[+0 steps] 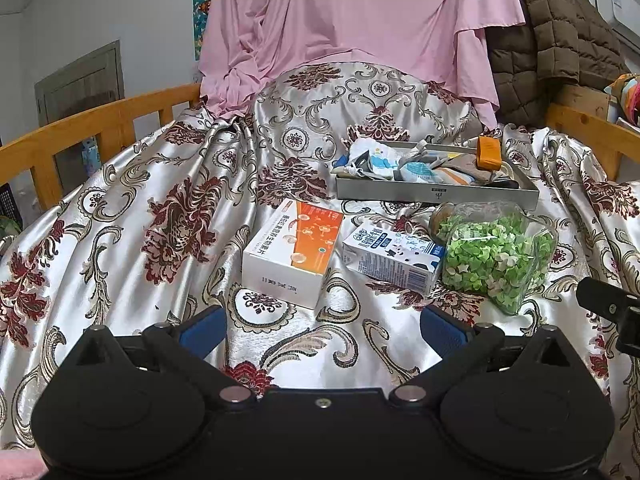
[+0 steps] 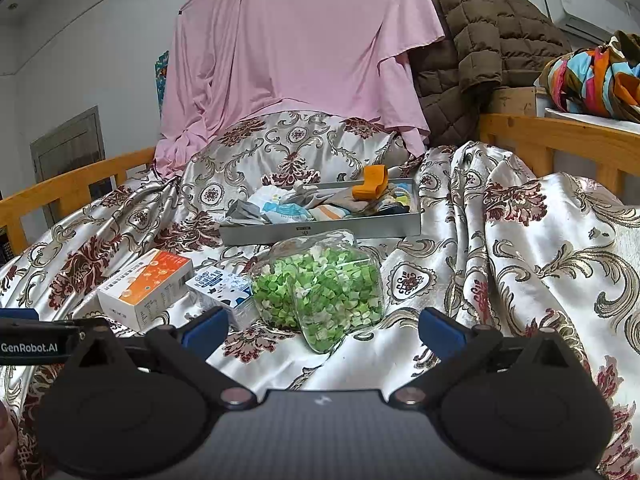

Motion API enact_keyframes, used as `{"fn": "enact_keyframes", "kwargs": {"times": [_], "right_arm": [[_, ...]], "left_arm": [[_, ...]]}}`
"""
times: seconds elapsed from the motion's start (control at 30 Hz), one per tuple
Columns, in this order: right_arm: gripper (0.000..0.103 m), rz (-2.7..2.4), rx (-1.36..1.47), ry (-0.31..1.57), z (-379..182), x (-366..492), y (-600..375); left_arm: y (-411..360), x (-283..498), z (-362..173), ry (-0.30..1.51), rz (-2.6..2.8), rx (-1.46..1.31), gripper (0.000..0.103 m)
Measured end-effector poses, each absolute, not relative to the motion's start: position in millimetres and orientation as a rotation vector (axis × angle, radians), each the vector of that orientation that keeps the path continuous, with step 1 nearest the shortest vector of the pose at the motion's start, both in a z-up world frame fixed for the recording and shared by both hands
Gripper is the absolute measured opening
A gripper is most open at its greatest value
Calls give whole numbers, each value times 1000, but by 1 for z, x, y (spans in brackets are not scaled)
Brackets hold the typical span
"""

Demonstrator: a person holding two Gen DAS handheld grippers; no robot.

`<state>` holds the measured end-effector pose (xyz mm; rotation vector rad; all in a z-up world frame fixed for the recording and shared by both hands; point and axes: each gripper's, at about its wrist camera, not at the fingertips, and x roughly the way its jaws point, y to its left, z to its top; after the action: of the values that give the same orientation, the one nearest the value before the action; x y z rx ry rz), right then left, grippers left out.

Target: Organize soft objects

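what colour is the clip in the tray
Orange. The clip sits at the tray's right end, clearest in the right wrist view.

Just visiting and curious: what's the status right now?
Left gripper open, empty. Right gripper open, empty. Socks piled in tray. Boxes and jar lie in front of it.

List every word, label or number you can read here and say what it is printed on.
"GenRobot.AI": on the left tool's black side, seen from the right wrist.
Orange and white box: Chinese print, too blurred to read.
Milk carton: Chinese print and a panda drawing, too blurred to read.
Grey tray: small dark mark on the front wall, too small to read.
Wall air conditioner: blue sticker, unreadable.
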<state>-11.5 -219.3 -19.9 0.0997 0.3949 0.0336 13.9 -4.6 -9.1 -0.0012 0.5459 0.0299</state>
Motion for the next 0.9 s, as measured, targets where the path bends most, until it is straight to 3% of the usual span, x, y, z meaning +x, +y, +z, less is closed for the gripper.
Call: {"fn": "enact_keyframes", "kwargs": {"times": [0.9], "right_arm": [[103, 41, 99, 406, -20, -12, -217]], "left_arm": [[-2, 14, -9, 545, 31, 2, 102]]}}
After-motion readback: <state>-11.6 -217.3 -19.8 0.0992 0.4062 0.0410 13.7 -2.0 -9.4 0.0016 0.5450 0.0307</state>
